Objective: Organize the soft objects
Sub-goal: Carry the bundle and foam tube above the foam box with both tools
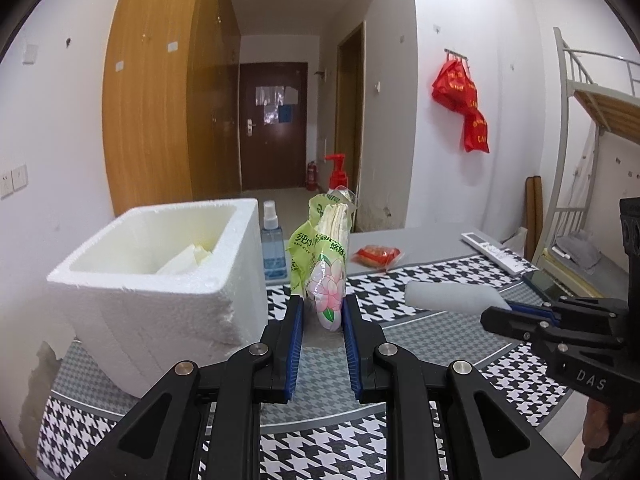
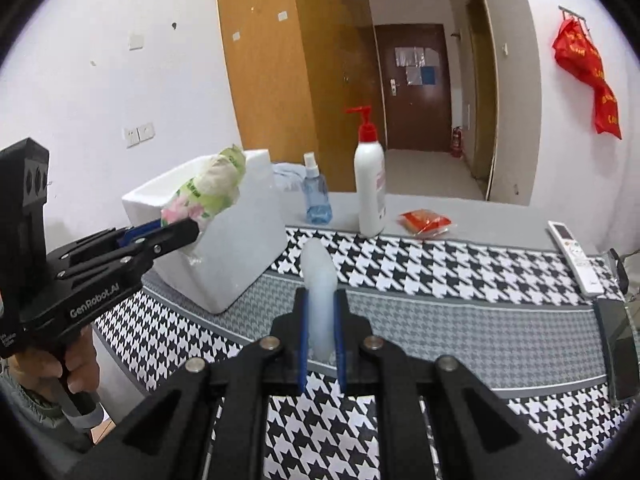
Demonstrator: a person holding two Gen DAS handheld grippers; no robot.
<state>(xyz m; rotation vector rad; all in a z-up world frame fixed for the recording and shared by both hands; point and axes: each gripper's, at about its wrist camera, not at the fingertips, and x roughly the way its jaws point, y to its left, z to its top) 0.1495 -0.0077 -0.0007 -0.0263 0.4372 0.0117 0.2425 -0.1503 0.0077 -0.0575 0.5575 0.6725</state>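
Observation:
My left gripper [image 1: 323,309] is shut on a green and pink tissue pack [image 1: 322,264] and holds it upright in the air, to the right of the white foam box [image 1: 160,276]. In the right wrist view the left gripper [image 2: 188,226] holds the tissue pack [image 2: 208,192] in front of the foam box [image 2: 240,248], near its rim. My right gripper [image 2: 320,312] is shut on a white foam piece [image 2: 319,292], held above the houndstooth cloth [image 2: 440,280]. The left wrist view shows the right gripper [image 1: 508,308] with the foam piece [image 1: 448,298]. White pieces lie inside the box.
A blue spray bottle [image 2: 316,196], a white pump bottle with a red top [image 2: 370,184] and a red packet [image 2: 426,222] stand behind the cloth. A remote [image 2: 574,258] and a phone [image 2: 620,344] lie at the right. A bunk bed [image 1: 592,120] stands far right.

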